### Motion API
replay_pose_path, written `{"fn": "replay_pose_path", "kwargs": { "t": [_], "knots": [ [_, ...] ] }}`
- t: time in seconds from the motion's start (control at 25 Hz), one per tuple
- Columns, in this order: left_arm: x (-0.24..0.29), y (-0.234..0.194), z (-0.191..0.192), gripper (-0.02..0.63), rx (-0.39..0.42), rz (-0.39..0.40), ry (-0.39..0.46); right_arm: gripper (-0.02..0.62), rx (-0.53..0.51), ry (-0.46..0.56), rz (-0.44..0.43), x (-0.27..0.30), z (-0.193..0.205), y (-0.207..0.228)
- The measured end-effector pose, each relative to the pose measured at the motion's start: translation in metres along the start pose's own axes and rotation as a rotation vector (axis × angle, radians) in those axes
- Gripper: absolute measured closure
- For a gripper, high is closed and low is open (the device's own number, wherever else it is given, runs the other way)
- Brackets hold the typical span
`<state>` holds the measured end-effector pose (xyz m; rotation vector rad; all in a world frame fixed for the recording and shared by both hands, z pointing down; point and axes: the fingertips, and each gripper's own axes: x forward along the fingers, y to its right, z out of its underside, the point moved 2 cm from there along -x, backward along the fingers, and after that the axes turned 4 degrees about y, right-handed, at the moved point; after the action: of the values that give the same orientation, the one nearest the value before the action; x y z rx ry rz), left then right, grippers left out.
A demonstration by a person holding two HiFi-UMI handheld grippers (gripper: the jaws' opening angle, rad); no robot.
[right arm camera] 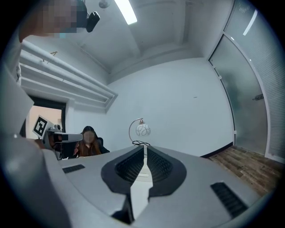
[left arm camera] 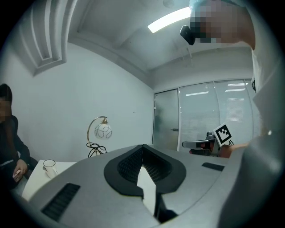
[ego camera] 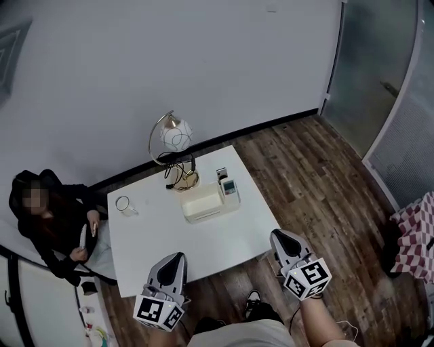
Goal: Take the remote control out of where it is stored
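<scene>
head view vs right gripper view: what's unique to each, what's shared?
Head view only: the remote control beside the white box, the mug, and the right gripper seen from outside. Right gripper view only: the ceiling light, and its own jaws, shut with nothing between them. Both: the lamp, the seated person, the left gripper and the wood floor.

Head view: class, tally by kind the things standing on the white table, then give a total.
Lamp: 1
Cup: 1
White box: 1
Remote control: 1
Small dark item behind it, too small to identify: 1
Total: 5
</scene>
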<state>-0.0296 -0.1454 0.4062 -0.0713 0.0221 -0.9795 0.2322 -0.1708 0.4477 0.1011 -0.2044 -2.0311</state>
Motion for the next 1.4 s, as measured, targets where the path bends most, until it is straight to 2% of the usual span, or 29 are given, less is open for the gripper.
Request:
{"fn": "replay_pose_path", "kwargs": {
  "t": [0.16, 0.32, 0.44, 0.8, 1.08, 1.4],
  "knots": [
    [0.017, 0.0, 0.006, 0.598, -0.002, -0.038, -0.031, 0.583, 0.002, -0.022, -0.02, 0.023, 0.004, 0.022],
    [0.032, -0.009, 0.012, 0.6, -0.017, -0.04, -0.033, 0.579, -0.004, -0.046, 0.001, 0.046, 0.01, 0.034],
    [0.036, -0.019, 0.012, 0.598, -0.015, -0.029, -0.034, 0.487, -0.013, -0.065, 0.029, 0.066, 0.012, 0.037],
    [0.03, -0.07, 0.026, 0.6, -0.046, -0.014, -0.057, 0.366, -0.036, -0.151, 0.125, 0.157, 0.035, 0.032],
    [0.026, -0.103, 0.045, 0.598, -0.083, -0.015, -0.094, 0.339, -0.083, -0.246, 0.204, 0.236, 0.089, 0.048],
    [0.032, -0.115, 0.059, 0.598, -0.126, -0.002, -0.159, 0.333, -0.09, -0.314, 0.27, 0.276, 0.132, 0.066]
  ]
}}
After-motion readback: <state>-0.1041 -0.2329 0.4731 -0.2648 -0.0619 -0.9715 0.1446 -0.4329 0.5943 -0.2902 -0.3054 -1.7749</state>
